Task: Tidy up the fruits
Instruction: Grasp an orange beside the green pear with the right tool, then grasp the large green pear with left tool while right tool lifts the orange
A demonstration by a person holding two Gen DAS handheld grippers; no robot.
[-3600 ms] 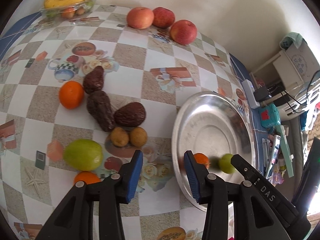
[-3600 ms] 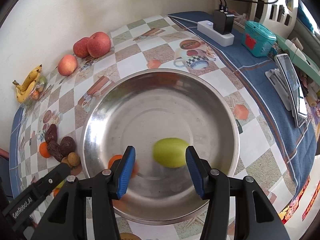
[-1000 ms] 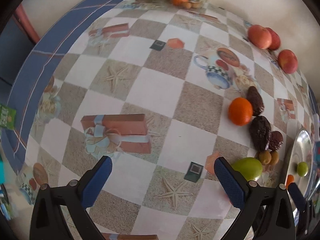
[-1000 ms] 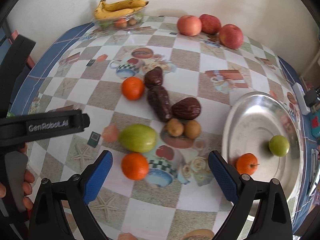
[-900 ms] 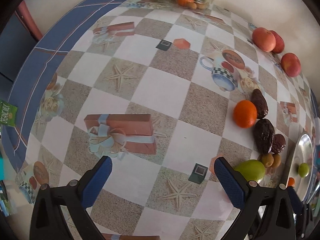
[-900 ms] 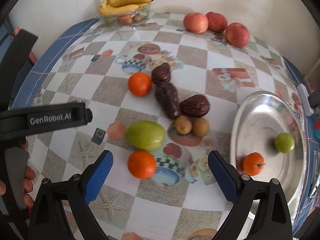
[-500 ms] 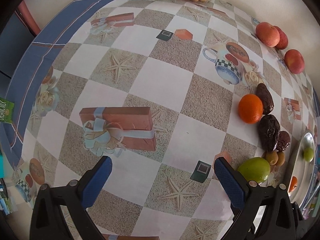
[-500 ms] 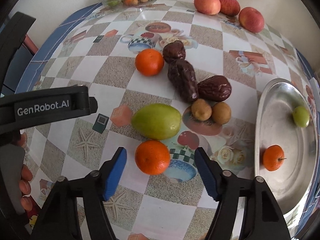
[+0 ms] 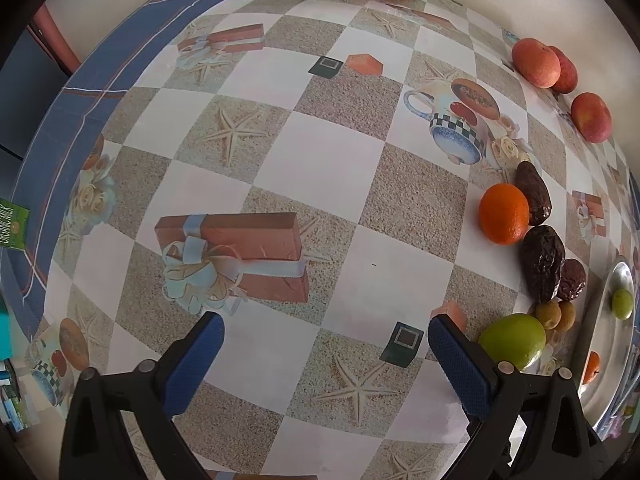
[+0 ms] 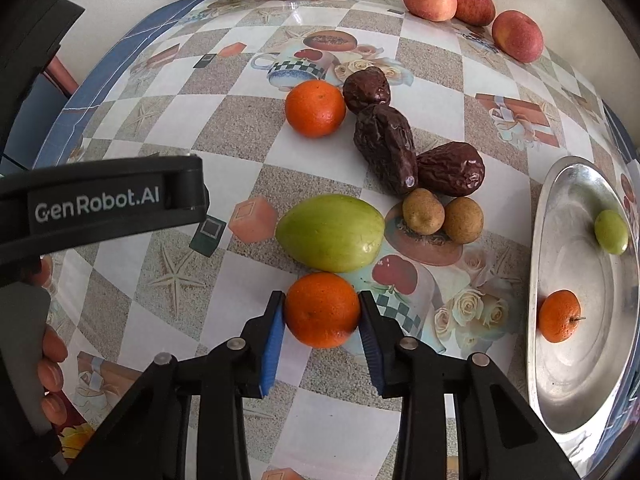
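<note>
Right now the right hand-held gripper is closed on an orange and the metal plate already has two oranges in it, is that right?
Not quite. The right hand-held gripper is closed on an orange, but the metal plate holds one small orange and one small green fruit, not two oranges. The right wrist view shows this.

Green fruit (image 10: 330, 233) blocks fwd; bare tablecloth (image 9: 320, 184) left is free.

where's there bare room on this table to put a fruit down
Widest free patch: the checked cloth ahead of the open left gripper. The metal plate has room, holding only a small orange and green fruit. Crowded: the dates beyond the right gripper.
</note>
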